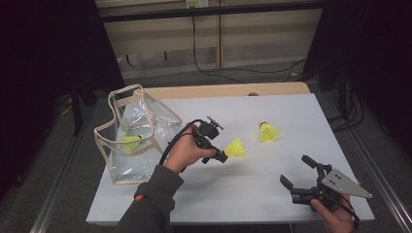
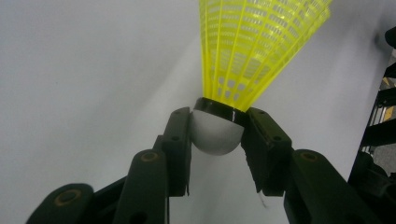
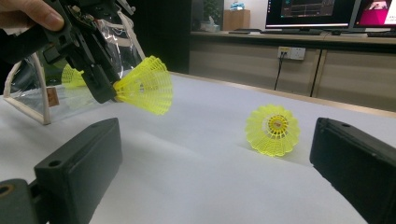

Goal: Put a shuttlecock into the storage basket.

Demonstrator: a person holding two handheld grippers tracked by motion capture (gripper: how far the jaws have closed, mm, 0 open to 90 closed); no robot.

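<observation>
I'm pinching the shuttlecock (image 2: 219, 135) by its white cork in the left gripper (image 1: 219, 156), lifted mid-table right of the clear bag (image 1: 127, 138), ready for bagging; the right gripper (image 1: 297, 174) is waiting near-right, jaws spread.

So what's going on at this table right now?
A person works with two handheld grippers. The left gripper is clamped on the white cork of a yellow shuttlecock, held above the grey table. A second shuttlecock lies on the table farther back, and a third sits inside the clear bag at the left. The right gripper stands open and empty near the front edge.
</observation>
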